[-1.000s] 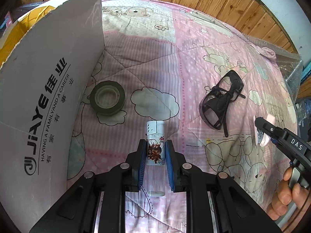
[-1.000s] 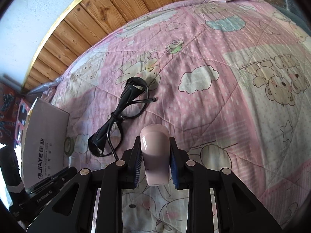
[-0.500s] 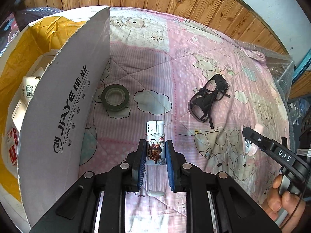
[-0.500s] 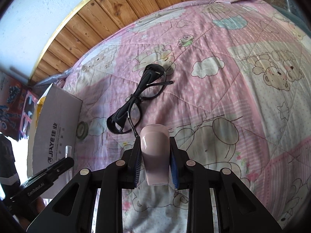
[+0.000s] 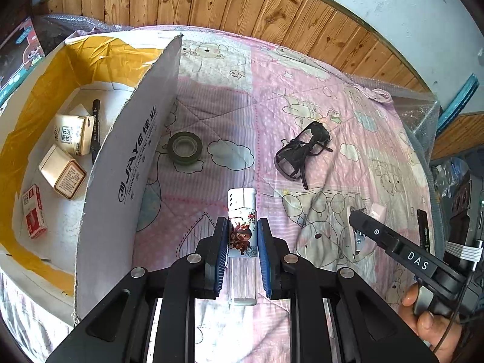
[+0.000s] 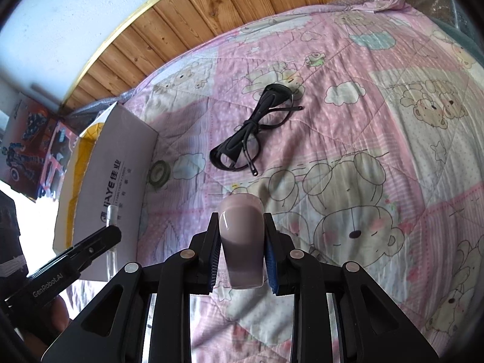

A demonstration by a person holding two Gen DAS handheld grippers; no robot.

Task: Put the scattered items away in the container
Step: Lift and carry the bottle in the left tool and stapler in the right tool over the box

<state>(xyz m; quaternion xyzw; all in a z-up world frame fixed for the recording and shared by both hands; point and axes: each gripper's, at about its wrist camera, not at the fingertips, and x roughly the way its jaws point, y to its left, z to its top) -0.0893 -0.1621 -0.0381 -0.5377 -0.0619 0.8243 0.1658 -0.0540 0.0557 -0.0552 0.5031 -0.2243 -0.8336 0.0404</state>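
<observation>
Two grippers, each closed on one item. The left gripper [image 5: 242,239] has its blue pads pressed to both sides of a clear lighter [image 5: 242,230] with a cartoon sticker, held above the quilt [image 5: 302,69]. The right gripper [image 6: 241,243] pinches a pale pink rounded clip-like object [image 6: 241,239], its exact kind unclear.

Two items lie loose on the quilt: one roll of dark tape [image 5: 184,148] at 11 o'clock from the lighter, just beside the box wall, and one pair of black glasses [image 5: 302,151] at 1 o'clock, well apart from the tape.

One open cardboard box [image 5: 133,163] stands at 9 to 10 o'clock in the left view. Inside it are five things: two cream cartons [image 5: 74,134], one small red box [image 5: 34,214], one black pen [image 5: 95,127], and a white piece behind the cartons. Its tall printed flap rises between the lighter and the box interior.
</observation>
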